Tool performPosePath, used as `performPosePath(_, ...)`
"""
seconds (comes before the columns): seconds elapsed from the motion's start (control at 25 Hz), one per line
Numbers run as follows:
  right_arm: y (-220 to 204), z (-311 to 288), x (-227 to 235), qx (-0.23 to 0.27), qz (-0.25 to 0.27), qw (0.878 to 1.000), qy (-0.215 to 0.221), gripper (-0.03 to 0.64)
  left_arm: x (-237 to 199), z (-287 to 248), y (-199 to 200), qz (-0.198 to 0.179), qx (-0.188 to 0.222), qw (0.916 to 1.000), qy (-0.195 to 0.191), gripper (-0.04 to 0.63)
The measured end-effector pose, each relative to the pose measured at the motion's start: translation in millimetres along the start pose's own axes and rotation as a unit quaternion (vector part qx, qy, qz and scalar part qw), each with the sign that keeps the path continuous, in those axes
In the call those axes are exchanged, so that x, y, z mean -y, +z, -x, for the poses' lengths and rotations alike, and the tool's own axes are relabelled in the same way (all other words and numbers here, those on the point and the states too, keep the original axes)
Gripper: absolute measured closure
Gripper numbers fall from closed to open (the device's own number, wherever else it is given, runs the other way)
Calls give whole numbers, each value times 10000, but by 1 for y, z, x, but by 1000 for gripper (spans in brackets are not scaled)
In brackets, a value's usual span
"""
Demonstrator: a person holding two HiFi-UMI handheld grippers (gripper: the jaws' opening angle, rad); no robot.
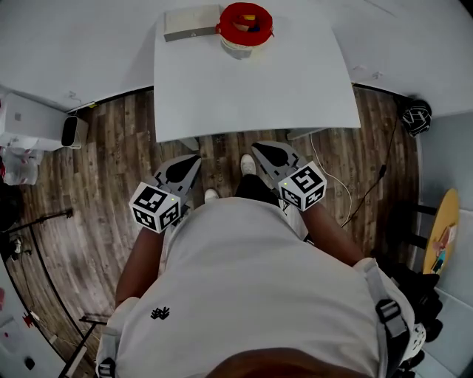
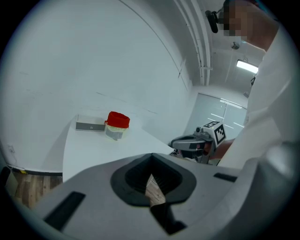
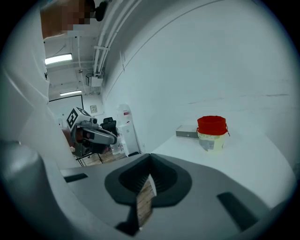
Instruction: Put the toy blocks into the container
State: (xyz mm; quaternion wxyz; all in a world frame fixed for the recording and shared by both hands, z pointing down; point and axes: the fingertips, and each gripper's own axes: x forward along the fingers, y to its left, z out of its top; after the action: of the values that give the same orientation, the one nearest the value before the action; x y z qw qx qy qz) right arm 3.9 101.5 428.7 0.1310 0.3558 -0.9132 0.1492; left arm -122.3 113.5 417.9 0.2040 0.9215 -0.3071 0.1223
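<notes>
Container [image 1: 244, 31], a pale tub with a red rim, stands at the far edge of the white tabletop [image 1: 251, 88]. Inside it lie the toy blocks [image 1: 250, 22]; yellow and blue bits show, too small to count. A flat grey box [image 1: 191, 22] lies just beside the tub on its left, touching or nearly so. The left gripper view shows the same tub [image 2: 116, 125] and box [image 2: 90, 126] across the tabletop, and the right gripper view shows them too, tub [image 3: 212, 133] and box [image 3: 187, 134].

Both grippers are held close to the person's body, over the floor just short of the tabletop's near edge and well apart from the tub. The left gripper [image 1: 194, 161] and the right gripper [image 1: 259, 149] point toward the tabletop, tilted slightly down, their tips angled in toward each other. Each shows in the other's view, off to the side. The left gripper's fingers are closed together with nothing held; only a sliver of floor shows through them [image 2: 151, 161]. The right gripper's fingers are closed the same way, also empty [image 3: 150, 161].

Wood-plank floor [image 1: 111, 184] runs under the tabletop and around the person, who wears a white shirt [image 1: 251, 295] and white shoes [image 1: 247, 165]. White walls back the tabletop. A white cabinet [image 1: 29, 122] stands at the left, a round yellow table [image 1: 443, 221] at the right edge, and a thin cable [image 1: 336, 184] trails across the floor.
</notes>
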Motion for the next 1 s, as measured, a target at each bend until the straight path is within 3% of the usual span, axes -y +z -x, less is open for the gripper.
performPosePath(0.44, 1, 3, -23, -51, 145, 9998, -132, 611, 4, 7, -6, -38, 30, 9996, -277, 589)
performPosePath(1.0, 2, 0, -36, -36, 314, 9995, -75, 611, 7, 17, -15, -22, 36, 9997, -237, 589)
